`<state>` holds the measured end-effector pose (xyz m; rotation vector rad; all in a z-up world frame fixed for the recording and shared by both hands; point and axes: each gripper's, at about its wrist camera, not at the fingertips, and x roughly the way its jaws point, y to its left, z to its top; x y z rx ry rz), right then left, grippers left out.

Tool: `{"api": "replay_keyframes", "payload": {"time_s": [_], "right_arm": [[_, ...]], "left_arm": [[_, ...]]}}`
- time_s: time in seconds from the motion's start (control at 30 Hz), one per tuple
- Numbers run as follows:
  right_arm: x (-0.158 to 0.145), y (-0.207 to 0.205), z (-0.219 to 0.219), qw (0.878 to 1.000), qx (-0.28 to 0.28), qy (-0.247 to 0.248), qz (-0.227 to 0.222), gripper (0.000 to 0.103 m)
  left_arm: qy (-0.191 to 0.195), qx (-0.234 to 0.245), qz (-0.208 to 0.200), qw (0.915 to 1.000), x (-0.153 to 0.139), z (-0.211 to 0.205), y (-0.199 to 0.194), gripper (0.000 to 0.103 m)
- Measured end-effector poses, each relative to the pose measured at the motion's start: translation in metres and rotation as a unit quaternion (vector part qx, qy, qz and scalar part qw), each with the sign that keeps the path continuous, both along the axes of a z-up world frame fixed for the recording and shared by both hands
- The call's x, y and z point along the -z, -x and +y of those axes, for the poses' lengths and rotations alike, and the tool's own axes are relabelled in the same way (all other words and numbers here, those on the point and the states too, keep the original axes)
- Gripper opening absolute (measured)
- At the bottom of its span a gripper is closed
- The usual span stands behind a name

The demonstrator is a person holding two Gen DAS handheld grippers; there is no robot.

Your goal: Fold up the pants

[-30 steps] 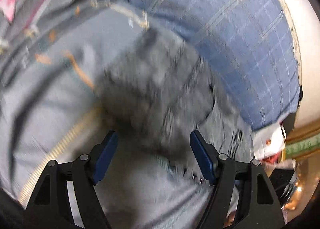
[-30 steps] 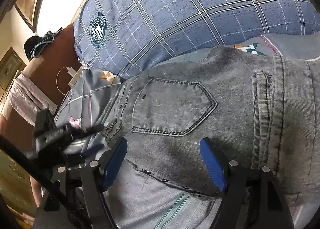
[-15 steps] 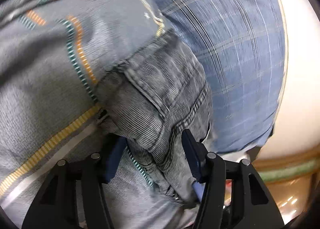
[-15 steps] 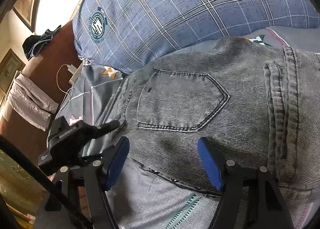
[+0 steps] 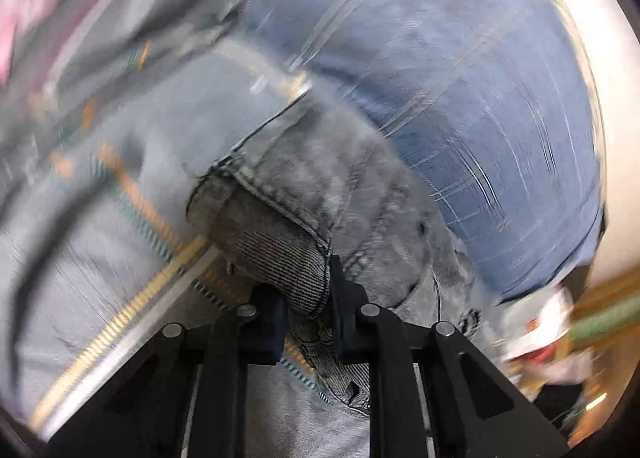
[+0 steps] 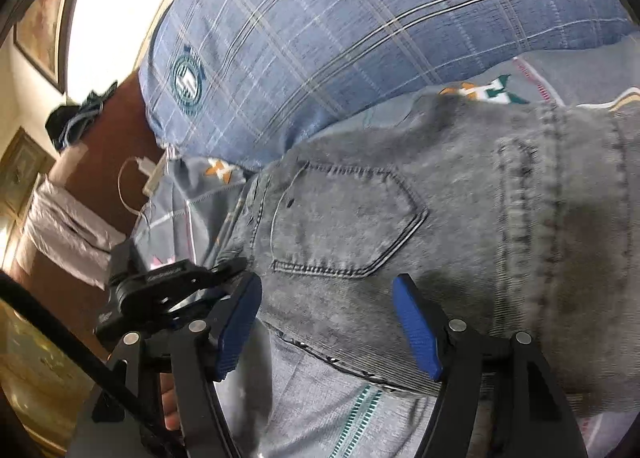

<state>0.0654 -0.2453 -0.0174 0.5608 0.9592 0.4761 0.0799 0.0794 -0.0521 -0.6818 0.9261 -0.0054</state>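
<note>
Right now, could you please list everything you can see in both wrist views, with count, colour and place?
Pants: one pair, washed grey denim, lying on the bed, back pocket facing up.
Pillow: one, blue plaid with a round crest, behind the pants.
Bedsheet: one, grey with orange, teal and yellow patterned stripes, under the pants.
Cable: one, white, beside the bed's edge, left of the pillow.
Dark clothing: one heap, dark, far left on brown furniture.
Left gripper: one, black, jaws just closed, pinching an edge of the pants.
Right gripper: one, black with blue pads, open over the pants' near edge.
</note>
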Motion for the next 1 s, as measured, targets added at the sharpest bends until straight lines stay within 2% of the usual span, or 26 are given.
{"api": "replay_keyframes", "payload": {"time_s": [0.07, 0.1, 0.2, 0.27, 0.3, 0.37, 0.47, 0.6, 0.7, 0.77, 0.87, 1.0], "right_arm": [[-0.006, -0.001, -0.015, 1.000, 0.010, -0.023, 0.003, 0.071], [-0.008, -0.001, -0.023, 0.999, 0.016, -0.032, 0.003, 0.071], [-0.021, 0.001, -0.055, 0.997, 0.041, -0.061, -0.004, 0.071], [-0.030, 0.001, -0.077, 0.996, 0.044, -0.079, -0.010, 0.073], [-0.034, 0.000, -0.089, 0.995, 0.049, -0.087, -0.014, 0.078], [-0.039, -0.001, -0.113, 0.993, 0.067, -0.091, -0.016, 0.085], [-0.036, 0.000, -0.153, 0.988, 0.107, -0.110, -0.001, 0.086], [-0.023, 0.004, -0.195, 0.976, 0.147, -0.160, 0.022, 0.086], [-0.012, 0.003, -0.209, 0.971, 0.167, -0.168, 0.042, 0.086], [-0.005, 0.000, -0.209, 0.969, 0.162, -0.180, 0.055, 0.086], [0.001, -0.006, -0.203, 0.970, 0.146, -0.184, 0.065, 0.086], [0.001, -0.012, -0.188, 0.980, 0.116, -0.147, 0.075, 0.086]], "left_arm": [[-0.083, 0.022, -0.046, 0.9952, -0.032, -0.029, 0.006, 0.013], [-0.129, 0.042, -0.073, 0.9881, -0.050, -0.051, 0.011, 0.013], [-0.185, 0.100, -0.125, 0.9696, -0.079, -0.098, 0.027, 0.012], [-0.212, 0.147, -0.163, 0.9524, -0.095, -0.135, 0.040, 0.011], [-0.224, 0.170, -0.179, 0.9426, -0.100, -0.154, 0.046, 0.011], [-0.235, 0.215, -0.199, 0.9268, -0.104, -0.187, 0.053, 0.010], [-0.237, 0.277, -0.205, 0.9082, -0.098, -0.234, 0.056, 0.010], [-0.221, 0.344, -0.196, 0.8914, -0.084, -0.282, 0.060, 0.010], [-0.208, 0.373, -0.157, 0.8907, -0.061, -0.303, 0.051, 0.010], [-0.210, 0.397, -0.120, 0.8852, -0.042, -0.316, 0.045, 0.010], [-0.231, 0.408, -0.118, 0.8753, -0.031, -0.324, 0.050, 0.010], [-0.211, 0.422, -0.122, 0.8733, -0.034, -0.321, 0.051, 0.012]]}}
